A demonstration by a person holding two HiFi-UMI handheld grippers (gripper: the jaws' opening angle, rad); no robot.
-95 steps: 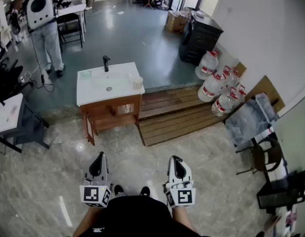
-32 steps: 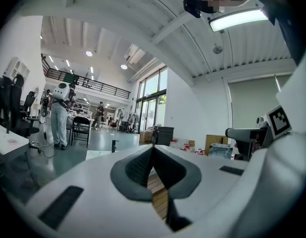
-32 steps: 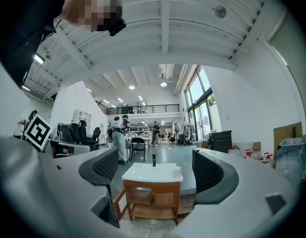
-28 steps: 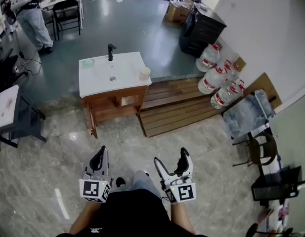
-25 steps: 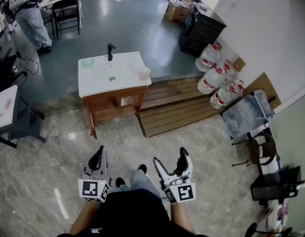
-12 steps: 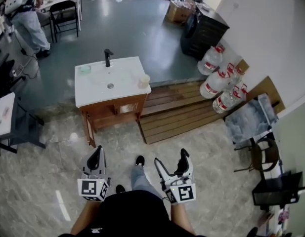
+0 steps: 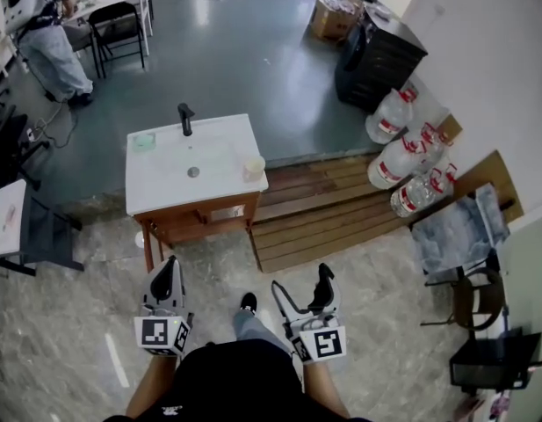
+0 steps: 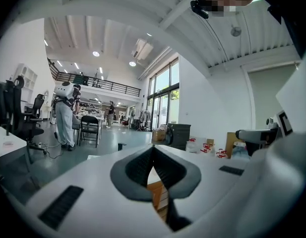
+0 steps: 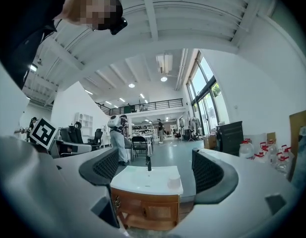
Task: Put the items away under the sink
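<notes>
Sink (image 9: 135, 181) is showing in the gap between the jaws of the right gripper (image 9: 155, 168). The jaws are standing wide apart, and their ribbed pads (image 9: 105, 165) are framing the white basin top from either side while it lies well beyond them. On that top a black faucet (image 9: 148, 163) is rising at the far edge and a pale cup (image 9: 173, 181) is sitting near the right front corner. A wooden cabinet (image 9: 148, 209) is carrying the basin from below.

The left gripper (image 8: 153, 151) is holding its jaws pressed together at the tips. Only a narrow slit is opening below them, and a strip of wood is showing through it.

In the head view both grippers are hanging at the lower middle of the frame, one on each side of the person's shoe (image 7: 248, 301). The sink is standing above them, left of centre. A small green item (image 7: 144, 139) is lying near the upper left corner of its top.

Just right of the wooden cabinet, a slatted wooden platform (image 7: 332, 214) is lying on the floor. Farther right, large water bottles (image 7: 402, 148) are clustering against the wall, with a black cabinet (image 7: 380, 60) above them in the frame. In the upper left of the frame a person (image 7: 51, 38) is standing near a black chair (image 7: 121, 29).
</notes>
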